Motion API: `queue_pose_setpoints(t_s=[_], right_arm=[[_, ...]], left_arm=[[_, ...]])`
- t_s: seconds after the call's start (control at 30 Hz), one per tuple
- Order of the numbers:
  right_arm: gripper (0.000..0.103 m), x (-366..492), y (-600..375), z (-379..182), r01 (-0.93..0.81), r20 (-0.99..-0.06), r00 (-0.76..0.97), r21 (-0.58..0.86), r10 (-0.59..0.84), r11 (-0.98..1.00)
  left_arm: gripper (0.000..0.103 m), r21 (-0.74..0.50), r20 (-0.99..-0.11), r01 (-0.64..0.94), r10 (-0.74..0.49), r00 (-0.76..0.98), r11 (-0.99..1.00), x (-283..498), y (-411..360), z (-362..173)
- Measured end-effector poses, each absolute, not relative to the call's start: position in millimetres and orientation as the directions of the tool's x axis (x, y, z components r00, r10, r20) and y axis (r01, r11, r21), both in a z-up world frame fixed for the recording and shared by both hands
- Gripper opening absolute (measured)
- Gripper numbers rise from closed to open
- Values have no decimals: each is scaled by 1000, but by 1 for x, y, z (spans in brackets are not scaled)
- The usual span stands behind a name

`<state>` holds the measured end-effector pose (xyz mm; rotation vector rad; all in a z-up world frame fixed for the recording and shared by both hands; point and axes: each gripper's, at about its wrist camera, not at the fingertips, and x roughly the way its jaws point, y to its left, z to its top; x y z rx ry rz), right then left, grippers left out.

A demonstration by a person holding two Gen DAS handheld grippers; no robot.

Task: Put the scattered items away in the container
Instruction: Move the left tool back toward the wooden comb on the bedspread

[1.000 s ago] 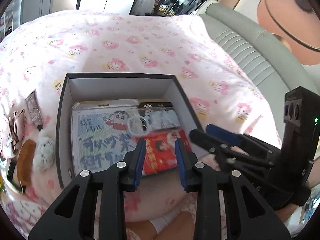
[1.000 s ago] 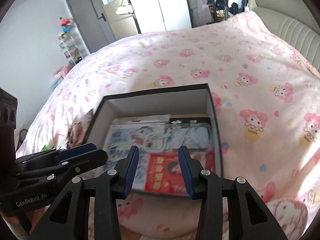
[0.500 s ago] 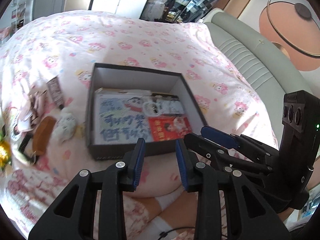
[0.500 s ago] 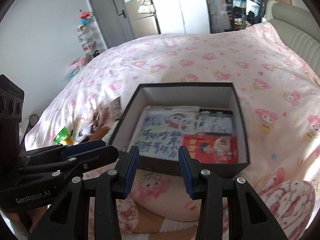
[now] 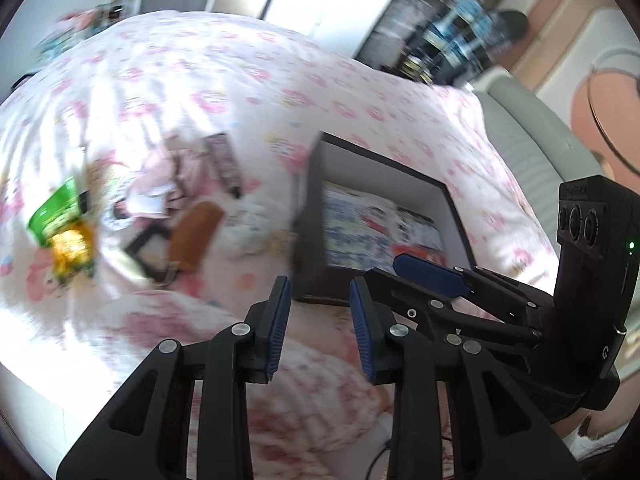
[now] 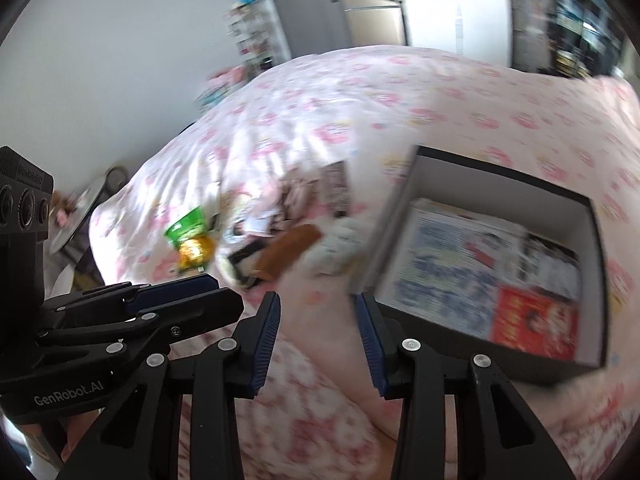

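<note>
The black box [image 5: 384, 216] sits on the pink bedspread [image 5: 240, 92], blurred. Left of the box lie a brown item [image 5: 196, 236] and, further left, a green packet [image 5: 56, 212]. Near the box, the left gripper [image 5: 318, 320] hangs with its jaws parted, empty; the right gripper [image 5: 432, 276] is beside it.

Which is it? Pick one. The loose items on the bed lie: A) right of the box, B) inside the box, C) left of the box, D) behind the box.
C: in the right wrist view the green packet and brown item lie on the bed left of the box; both grippers are open and empty.
</note>
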<state>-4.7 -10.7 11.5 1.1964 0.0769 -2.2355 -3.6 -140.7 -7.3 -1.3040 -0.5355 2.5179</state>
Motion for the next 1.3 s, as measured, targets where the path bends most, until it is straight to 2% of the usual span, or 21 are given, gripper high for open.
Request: queue_pose_setpoints(t_s=[0.23, 0.43, 0.6, 0.73, 0.97, 1.13, 1.3], right_arm=[[37, -21, -73, -9, 602, -802, -299, 262, -517, -754], [37, -42, -97, -38, 582, -850, -273, 227, -450, -781], [37, -67, -108, -62, 551, -886, -230, 222, -402, -804], [37, -82, -123, -83, 546, -906, -159, 250, -392, -800], [37, -105, -150, -124, 539, -938, -44, 267, -343, -799], [39, -120, -152, -143, 491, -950, -10, 266, -311, -829], [40, -128, -154, -158, 447, -937, 53, 333, -346, -830]], left_arm=[[31, -460, -739, 80, 331, -587, -884, -6, -207, -32], [31, -455, -785, 218, 274, -555, -863, -10, -259, -74], [31, -478, -806, 290, 283, -521, -829, -20, -293, -108], [33, -552, -784, 286, 371, -497, -783, -38, -307, -127], [34, -569, -796, 234, 456, -399, -788, -84, -296, -142], [36, -620, -773, 169, 561, -296, -766, -121, -284, -152], [36, -563, -822, 141, 534, -197, -814, -150, -269, -171]])
